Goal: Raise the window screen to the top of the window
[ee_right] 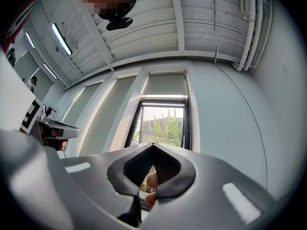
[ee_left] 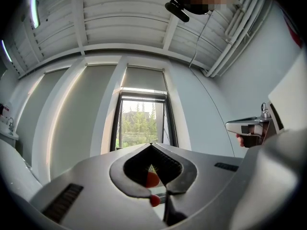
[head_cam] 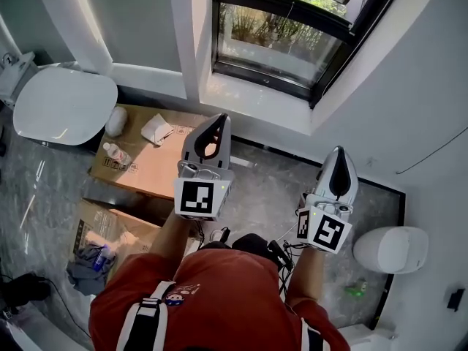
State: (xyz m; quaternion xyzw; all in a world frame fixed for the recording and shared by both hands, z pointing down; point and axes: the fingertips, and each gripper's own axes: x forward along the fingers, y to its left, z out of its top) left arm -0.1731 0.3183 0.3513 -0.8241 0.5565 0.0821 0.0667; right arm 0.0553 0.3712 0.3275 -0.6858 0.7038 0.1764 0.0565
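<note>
Your left claw [head_cam: 217, 117] and right claw [head_cam: 340, 151] are both pressed together, holding nothing; the window [head_cam: 278, 35] lies far ahead, well apart.

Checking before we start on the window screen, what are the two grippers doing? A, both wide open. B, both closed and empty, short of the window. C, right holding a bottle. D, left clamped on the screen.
B: the left gripper and the right gripper each have their jaws together with nothing between them, and both hang in the air in front of the window, touching nothing.
</note>
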